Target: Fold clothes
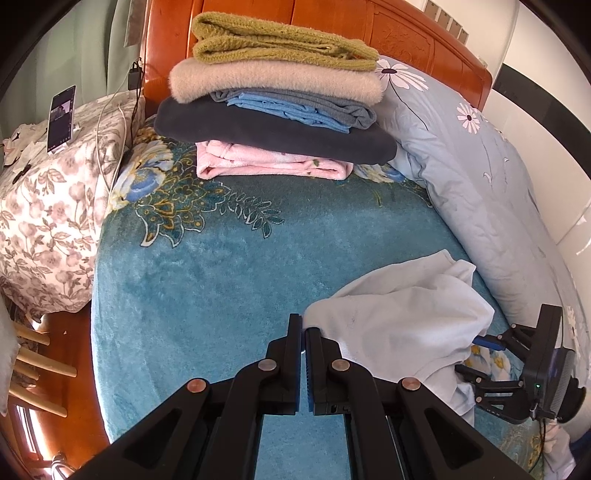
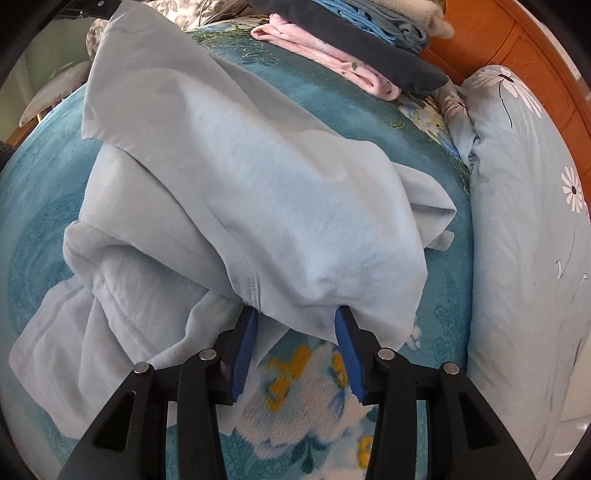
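Note:
A pale blue garment (image 1: pixel 399 314) lies crumpled on the teal plush blanket (image 1: pixel 207 280), near the front right of the bed. My left gripper (image 1: pixel 304 326) is shut on the garment's left edge, which is pinched between its fingers. In the right wrist view the garment (image 2: pixel 258 177) is stretched and lifted toward the upper left. My right gripper (image 2: pixel 295 317) stands open, and the garment's near hem drapes over its blue pads (image 2: pixel 247 343). The left wrist view shows the right gripper (image 1: pixel 476 354) at the cloth's right side.
A stack of folded clothes (image 1: pixel 273 96) sits by the wooden headboard (image 1: pixel 406 26). A pale blue daisy quilt (image 1: pixel 461 155) runs along the right side. At the left are a floral pillow (image 1: pixel 48 214), a propped phone (image 1: pixel 61 118) with cables, and wooden rungs (image 1: pixel 37 362).

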Demonstrator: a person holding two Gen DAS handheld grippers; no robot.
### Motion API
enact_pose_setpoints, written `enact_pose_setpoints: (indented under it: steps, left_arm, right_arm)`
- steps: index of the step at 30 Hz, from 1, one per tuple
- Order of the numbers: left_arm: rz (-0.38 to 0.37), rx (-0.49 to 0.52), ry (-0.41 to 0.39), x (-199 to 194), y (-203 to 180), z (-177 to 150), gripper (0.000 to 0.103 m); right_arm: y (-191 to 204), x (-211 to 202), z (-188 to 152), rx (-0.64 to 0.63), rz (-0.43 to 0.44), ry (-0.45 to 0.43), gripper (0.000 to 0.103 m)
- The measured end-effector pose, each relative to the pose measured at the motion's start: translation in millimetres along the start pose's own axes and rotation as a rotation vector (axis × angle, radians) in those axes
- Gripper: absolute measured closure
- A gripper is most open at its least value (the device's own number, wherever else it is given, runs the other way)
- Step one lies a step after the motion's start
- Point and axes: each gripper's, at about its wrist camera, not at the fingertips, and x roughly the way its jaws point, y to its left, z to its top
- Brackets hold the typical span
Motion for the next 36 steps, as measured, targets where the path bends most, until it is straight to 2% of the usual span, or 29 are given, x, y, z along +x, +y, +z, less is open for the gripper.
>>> enact_pose_setpoints:
  steps: [2,3,4,5,6,8,12,19,26,33,36]
  left_arm:
    - [0.003,-0.001,0.006,2,1,-1,0.101]
    - [0.004,-0.001,0.008,3,2,-1,0.101]
    - [0.006,-0.002,0.011,3,3,-1,0.101]
    - [0.005,-0.003,0.010,3,3,-1,0.101]
    - [0.005,-0.005,0.009,3,3,-1,0.100]
    - [0.005,-0.006,0.002,2,2,-1,0.101]
    - [0.006,0.004,-0.035,-10,-6,2,0.101]
    - [-0.029,0.050,-0.138,-57,-33,23,0.101]
    - [-0.007,0.169,-0.289,-130,-76,53,0.101]
    - [0.055,0.243,-0.435,-203,-101,71,0.101]
    - [0.093,0.258,-0.477,-222,-108,71,0.101]
  right_arm:
    - [-2,-1,2,0.024,-0.007,-0.010,0.058]
    - [-3,-1,3,0.036,-0.010,-0.015,0.064]
    - [-3,-1,3,0.048,-0.014,-0.020,0.071]
    - [-4,-1,4,0.060,-0.017,-0.026,0.089]
    - [-5,-2,5,0.072,-0.021,-0.031,0.097]
    - [-16,-12,5,0.155,0.010,-0.058,0.097]
    - [-42,-41,13,0.289,-0.006,-0.142,0.099]
    - [-109,-129,39,0.530,-0.061,-0.401,0.099]
    - [-145,-219,60,0.598,-0.144,-0.614,0.099]
    - [-162,-301,53,0.625,-0.173,-0.809,0.099]
    - [-161,-317,53,0.612,-0.174,-0.833,0.099]
